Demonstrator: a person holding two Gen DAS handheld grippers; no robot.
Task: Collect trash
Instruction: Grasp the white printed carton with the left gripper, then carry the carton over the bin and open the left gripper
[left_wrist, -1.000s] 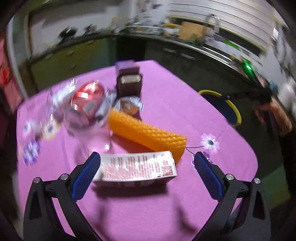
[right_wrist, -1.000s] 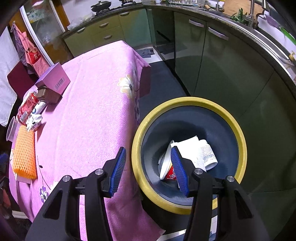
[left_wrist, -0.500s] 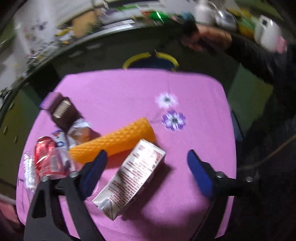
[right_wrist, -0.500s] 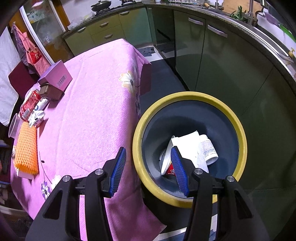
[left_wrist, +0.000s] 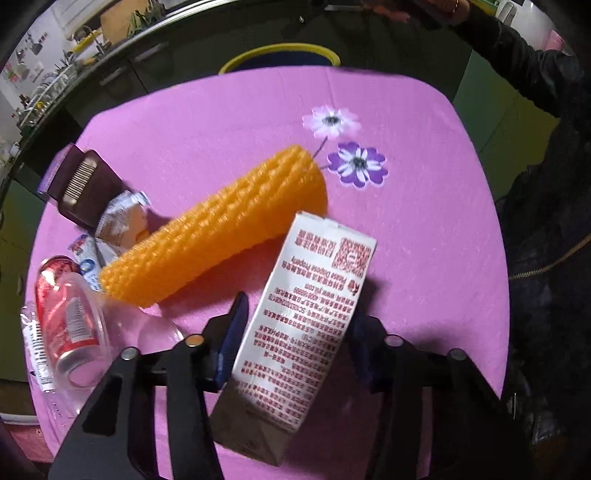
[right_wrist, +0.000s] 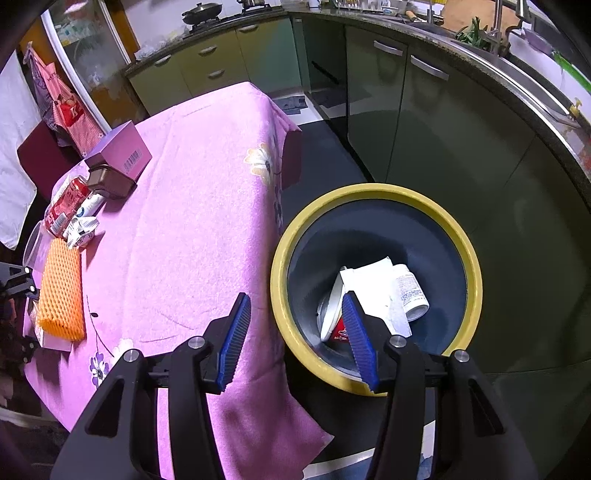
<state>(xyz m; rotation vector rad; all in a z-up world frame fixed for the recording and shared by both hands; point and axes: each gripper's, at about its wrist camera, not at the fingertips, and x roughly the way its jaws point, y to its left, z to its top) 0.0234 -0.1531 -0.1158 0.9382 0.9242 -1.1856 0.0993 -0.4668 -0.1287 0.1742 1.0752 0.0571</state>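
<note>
A white drink carton (left_wrist: 306, 325) with red print lies on the pink tablecloth (left_wrist: 406, 229). My left gripper (left_wrist: 299, 314) straddles it, jaws closing, with the blue pads (left_wrist: 232, 339) against its long sides. Just beyond lies an orange foam net sleeve (left_wrist: 221, 229). To the left are a red can (left_wrist: 66, 317), a crumpled wrapper (left_wrist: 122, 221) and a brown box (left_wrist: 86, 188). My right gripper (right_wrist: 295, 295) hangs open and empty over the near rim of the yellow-rimmed bin (right_wrist: 376, 190), which holds white paper (right_wrist: 373, 291) and a small bottle (right_wrist: 412, 291).
The bin stands on the floor between the table's edge (right_wrist: 280, 177) and dark green kitchen cabinets (right_wrist: 424, 122). A purple box (right_wrist: 122, 147) sits at the table's far end. A clear plastic cup (left_wrist: 110, 332) lies by the can. A person's dark sleeve (left_wrist: 546, 184) runs along the right side.
My left gripper rolled, dropped toward the table and drew its jaws in from wide open onto the carton's sides. The right gripper stayed over the bin, unchanged.
</note>
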